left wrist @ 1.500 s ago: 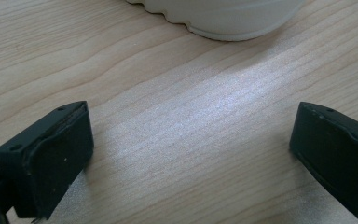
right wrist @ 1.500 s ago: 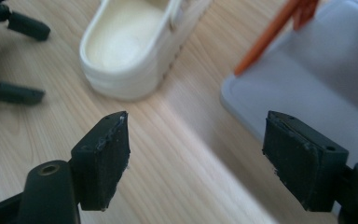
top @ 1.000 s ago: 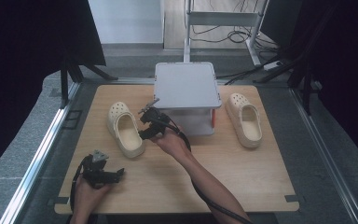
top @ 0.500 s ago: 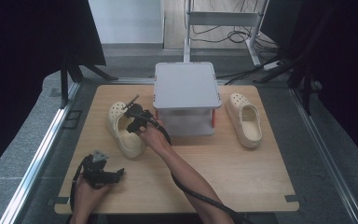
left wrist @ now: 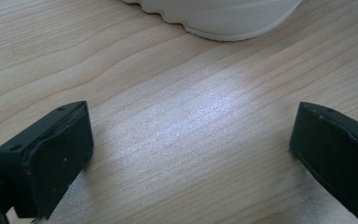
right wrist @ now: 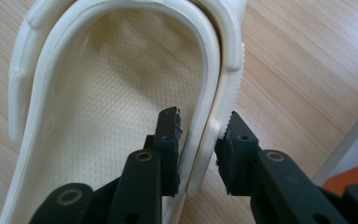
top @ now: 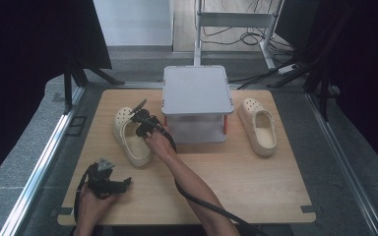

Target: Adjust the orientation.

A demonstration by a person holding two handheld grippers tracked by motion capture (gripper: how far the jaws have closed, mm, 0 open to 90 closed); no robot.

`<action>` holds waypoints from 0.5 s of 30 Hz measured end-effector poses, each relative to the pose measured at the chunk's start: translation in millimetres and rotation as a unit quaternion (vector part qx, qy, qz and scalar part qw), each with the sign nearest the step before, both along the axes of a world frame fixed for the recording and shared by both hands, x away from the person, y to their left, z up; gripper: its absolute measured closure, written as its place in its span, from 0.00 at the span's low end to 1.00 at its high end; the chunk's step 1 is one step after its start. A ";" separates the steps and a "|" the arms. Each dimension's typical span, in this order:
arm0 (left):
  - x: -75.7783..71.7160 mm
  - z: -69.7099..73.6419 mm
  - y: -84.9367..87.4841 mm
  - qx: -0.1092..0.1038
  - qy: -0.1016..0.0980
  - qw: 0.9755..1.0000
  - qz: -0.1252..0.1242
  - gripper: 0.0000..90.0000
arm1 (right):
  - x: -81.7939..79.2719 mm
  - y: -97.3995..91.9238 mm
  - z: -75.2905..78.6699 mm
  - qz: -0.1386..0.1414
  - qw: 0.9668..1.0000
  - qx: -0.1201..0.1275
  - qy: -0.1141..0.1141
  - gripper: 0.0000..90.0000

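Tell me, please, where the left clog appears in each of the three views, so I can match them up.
High view: left clog lies left of the grey box, the right gripper on its side wall.
Left gripper view: its sole edge at the top, beyond the open jaws.
Right gripper view: its wall is pinched between the jaws, which have just been closing.
Shared landmark: the wooden table.

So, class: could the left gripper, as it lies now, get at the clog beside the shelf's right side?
Probably not directly: the left gripper rests at the near left, and the grey shelf and right forearm lie between it and that clog.
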State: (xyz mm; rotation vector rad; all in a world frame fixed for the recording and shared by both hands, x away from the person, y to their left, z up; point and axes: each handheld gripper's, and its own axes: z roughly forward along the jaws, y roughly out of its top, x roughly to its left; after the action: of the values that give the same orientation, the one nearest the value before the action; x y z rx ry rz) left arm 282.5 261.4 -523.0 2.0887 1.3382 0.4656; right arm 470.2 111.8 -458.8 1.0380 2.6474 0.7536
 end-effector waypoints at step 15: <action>0.1 0.1 0.0 0.001 0.000 1.000 -0.001 0.00 | -20.7 -11.0 32.3 0.000 1.000 -0.006 -0.017 0.86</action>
State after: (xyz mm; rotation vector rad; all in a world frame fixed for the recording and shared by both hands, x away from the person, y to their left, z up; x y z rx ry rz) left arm 282.5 261.4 -522.9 2.0917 1.3353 0.4671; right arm 449.6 100.8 -426.4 1.0118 2.6198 0.7490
